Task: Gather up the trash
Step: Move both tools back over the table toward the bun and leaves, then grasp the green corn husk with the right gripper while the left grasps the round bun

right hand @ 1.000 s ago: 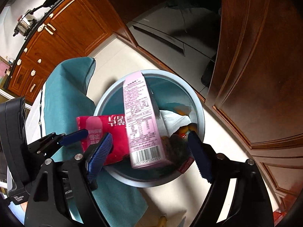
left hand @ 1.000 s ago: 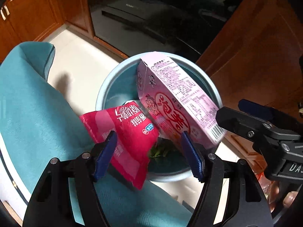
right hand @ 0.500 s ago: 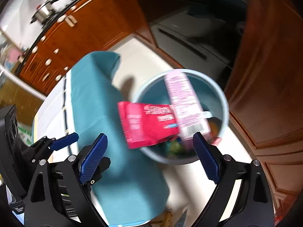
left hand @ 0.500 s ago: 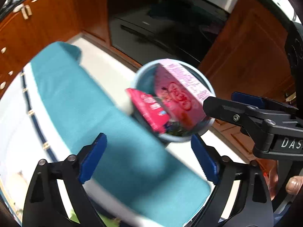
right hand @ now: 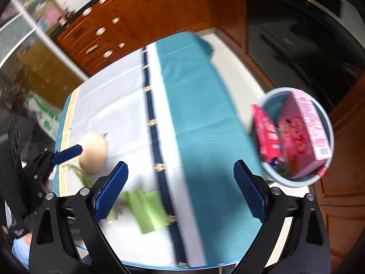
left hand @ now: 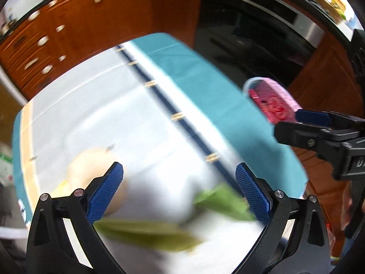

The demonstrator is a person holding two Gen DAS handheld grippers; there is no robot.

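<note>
A pale blue bin [right hand: 272,107] stands on the floor past the table's right edge. It holds a pink carton [right hand: 303,132] and a red snack packet [right hand: 267,134]. On the white part of the tablecloth [right hand: 118,105] lie green leafy scraps [right hand: 148,210] and a round beige thing [right hand: 94,153]. My right gripper [right hand: 180,191] hangs above the table, its jaws opening with nothing between them. My left gripper [left hand: 180,194] is over the blurred green scraps [left hand: 223,202], its jaws also opening and empty. The bin [left hand: 247,84] and carton [left hand: 276,102] show at the right of the left wrist view.
Brown wooden cabinets [right hand: 146,20] with drawers line the far side, and a dark oven front [right hand: 296,34] stands beyond the bin. A teal band of cloth [right hand: 198,114] covers the table's right side. A finger [left hand: 312,117] of the right gripper crosses the left wrist view.
Both grippers swung from over the bin back above the table and rose. The red packet and pink carton stayed in the bin. Both sets of jaws stand wider.
</note>
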